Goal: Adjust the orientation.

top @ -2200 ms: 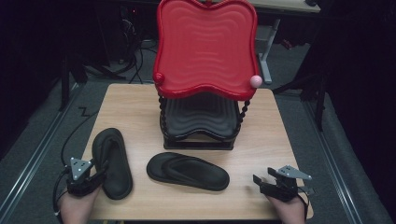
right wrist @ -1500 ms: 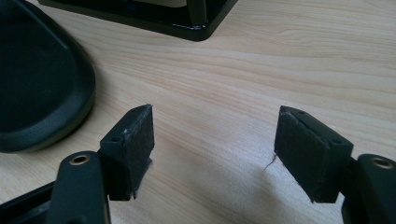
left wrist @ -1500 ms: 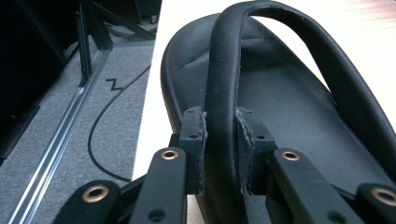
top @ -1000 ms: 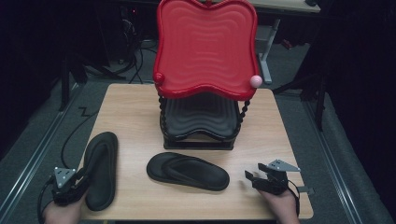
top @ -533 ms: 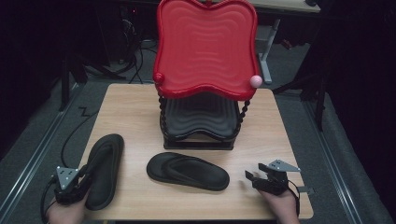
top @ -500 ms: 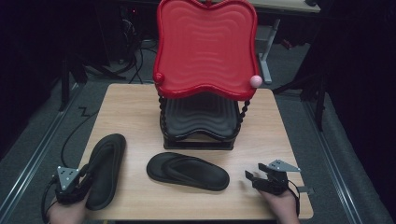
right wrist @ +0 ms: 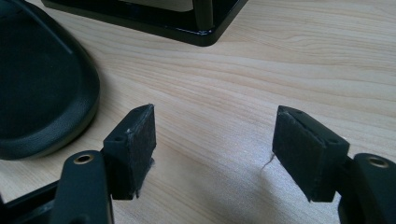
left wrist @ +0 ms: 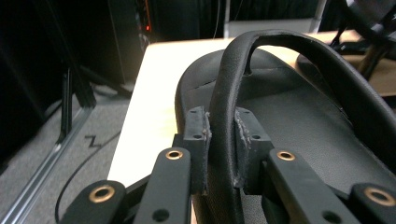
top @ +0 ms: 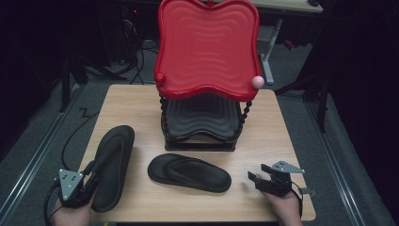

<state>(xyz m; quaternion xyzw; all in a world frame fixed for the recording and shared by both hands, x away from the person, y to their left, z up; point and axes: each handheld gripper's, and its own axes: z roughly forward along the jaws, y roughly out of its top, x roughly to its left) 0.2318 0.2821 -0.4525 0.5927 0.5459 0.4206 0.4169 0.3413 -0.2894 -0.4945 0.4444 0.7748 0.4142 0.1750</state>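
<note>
Black flip-flop strap (left wrist: 223, 93) sits pinched in the left claw (left wrist: 220, 140) (right claw (right wrist: 215, 154) gapes empty).

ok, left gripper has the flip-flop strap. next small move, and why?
Probably lift it further and carry it toward the rack. The left gripper is shut on the strap of the left flip-flop, its heel end raised. The right gripper hangs open beside the other flip-flop.

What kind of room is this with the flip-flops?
Probably a lab or workshop set up for recording: a wooden table in a dark room, cables on the grey floor behind, and a red two-tier rack beside two black flip-flops.
</note>
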